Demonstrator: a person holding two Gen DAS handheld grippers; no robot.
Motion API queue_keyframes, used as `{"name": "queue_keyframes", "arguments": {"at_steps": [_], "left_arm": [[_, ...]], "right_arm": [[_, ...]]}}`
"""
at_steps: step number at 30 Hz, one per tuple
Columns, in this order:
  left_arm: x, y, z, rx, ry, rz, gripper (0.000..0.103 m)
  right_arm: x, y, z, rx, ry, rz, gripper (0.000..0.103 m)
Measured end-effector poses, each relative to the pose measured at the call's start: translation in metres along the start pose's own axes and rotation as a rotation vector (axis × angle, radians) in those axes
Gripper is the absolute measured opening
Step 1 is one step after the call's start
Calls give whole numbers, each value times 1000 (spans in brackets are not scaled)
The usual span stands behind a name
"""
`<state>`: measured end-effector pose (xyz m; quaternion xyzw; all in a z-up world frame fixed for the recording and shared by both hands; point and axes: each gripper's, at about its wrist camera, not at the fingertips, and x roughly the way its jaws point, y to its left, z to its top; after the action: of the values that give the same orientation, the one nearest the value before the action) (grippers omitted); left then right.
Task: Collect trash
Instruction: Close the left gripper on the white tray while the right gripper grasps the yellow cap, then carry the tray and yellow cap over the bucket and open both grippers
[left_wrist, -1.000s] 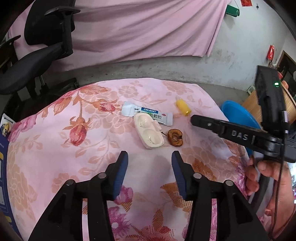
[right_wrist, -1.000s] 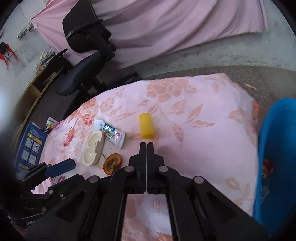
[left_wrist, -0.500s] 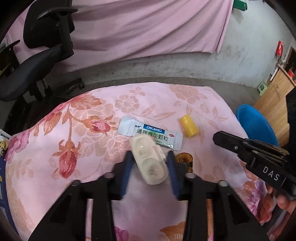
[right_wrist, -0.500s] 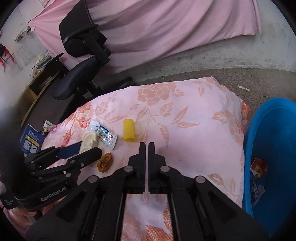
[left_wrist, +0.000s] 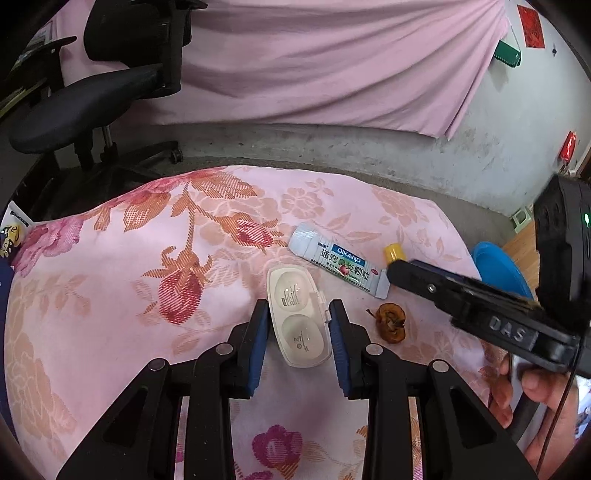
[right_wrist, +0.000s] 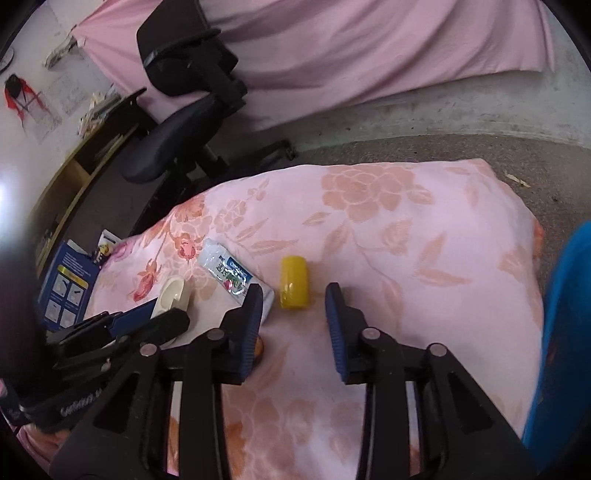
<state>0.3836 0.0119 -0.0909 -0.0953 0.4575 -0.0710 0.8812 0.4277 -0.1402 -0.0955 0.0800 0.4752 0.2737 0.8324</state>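
The left tongs (left_wrist: 299, 328) straddle the near half of a cream plastic two-well case (left_wrist: 297, 318) lying on the pink floral-clothed table (left_wrist: 110, 295) — their blue pads sit just beside its sides, and I cannot tell if they press it. The right tongs (right_wrist: 293, 314) stand open just short of a small yellow plastic cylinder (right_wrist: 293, 282), with a white-and-blue printed sachet (left_wrist: 338, 260) and a brown dried fruit scrap (left_wrist: 391, 323) nearby — a blue plastic tub (right_wrist: 561, 332) stands off the table's right edge.
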Motion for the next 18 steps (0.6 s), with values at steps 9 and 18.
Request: {"name": "queue_keyframes", "arguments": {"at_steps": [9, 18], "left_arm": [[-3, -9, -1, 19, -29, -29, 27], [-81, -24, -26, 93, -436, 68, 27]], "right_arm": [[-20, 7, -9, -36, -71, -8, 40], [-99, 23, -43, -110, -450, -51, 40]]}}
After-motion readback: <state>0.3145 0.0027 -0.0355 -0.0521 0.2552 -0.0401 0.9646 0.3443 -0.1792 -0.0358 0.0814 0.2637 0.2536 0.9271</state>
